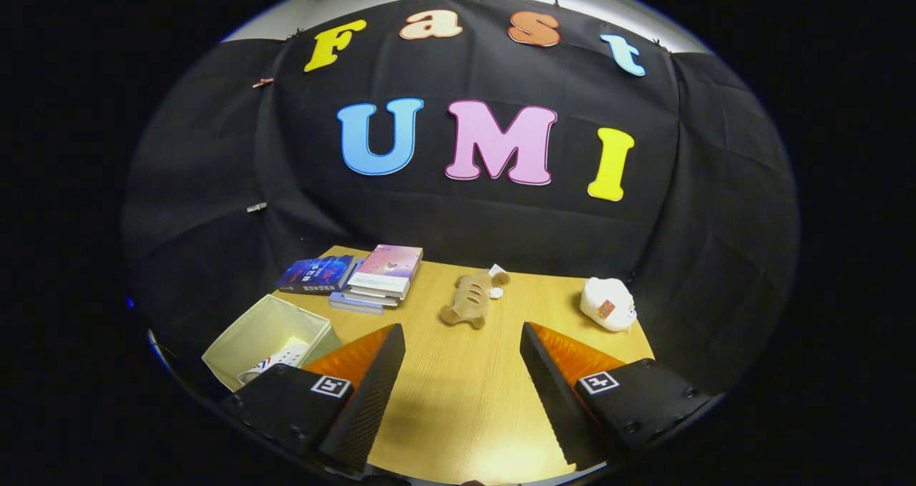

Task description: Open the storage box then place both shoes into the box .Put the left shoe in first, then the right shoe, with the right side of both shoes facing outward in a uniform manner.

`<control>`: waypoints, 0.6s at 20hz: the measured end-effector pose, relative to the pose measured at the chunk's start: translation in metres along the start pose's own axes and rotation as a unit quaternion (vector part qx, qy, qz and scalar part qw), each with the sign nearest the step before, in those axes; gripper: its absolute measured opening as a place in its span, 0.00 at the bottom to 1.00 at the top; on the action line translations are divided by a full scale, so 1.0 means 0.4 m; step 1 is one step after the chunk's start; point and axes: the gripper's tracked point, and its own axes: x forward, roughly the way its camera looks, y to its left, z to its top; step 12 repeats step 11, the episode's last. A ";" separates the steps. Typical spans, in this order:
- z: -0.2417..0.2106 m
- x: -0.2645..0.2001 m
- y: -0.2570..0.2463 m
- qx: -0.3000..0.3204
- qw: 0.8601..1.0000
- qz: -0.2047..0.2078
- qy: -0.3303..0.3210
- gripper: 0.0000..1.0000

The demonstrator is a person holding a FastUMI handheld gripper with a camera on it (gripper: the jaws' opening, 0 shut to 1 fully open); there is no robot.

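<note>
Tabletop [465, 371]; box [247, 336] upright, shoe [275, 361] inside

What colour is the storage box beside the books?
Pale cream storage box, seen in the gripper view.

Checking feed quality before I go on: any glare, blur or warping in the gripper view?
Gripper view: strong fisheye bending, the table edges curve; a bright glare patch on the wood between the open jaws of the gripper; the storage box and shoe inside are dimmer but readable; books and plush toy look sharp.
</note>
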 end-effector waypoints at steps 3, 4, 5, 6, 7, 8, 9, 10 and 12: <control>-0.008 -0.009 -0.013 -0.018 1.000 0.002 -0.013 0.97; -0.012 -0.011 -0.017 -0.021 1.000 0.003 -0.016 0.97; -0.017 -0.013 -0.020 -0.022 1.000 0.003 -0.017 0.97; -0.021 -0.012 -0.021 -0.022 1.000 0.004 -0.016 0.97; -0.026 -0.012 -0.019 -0.021 1.000 0.008 -0.014 0.97; -0.029 -0.011 -0.020 -0.022 1.000 0.010 -0.012 0.97; -0.025 -0.013 -0.027 -0.021 1.000 0.008 -0.015 0.97; -0.018 -0.015 -0.028 -0.017 1.000 0.008 -0.020 0.97; -0.016 -0.021 -0.027 -0.014 1.000 0.009 -0.024 0.97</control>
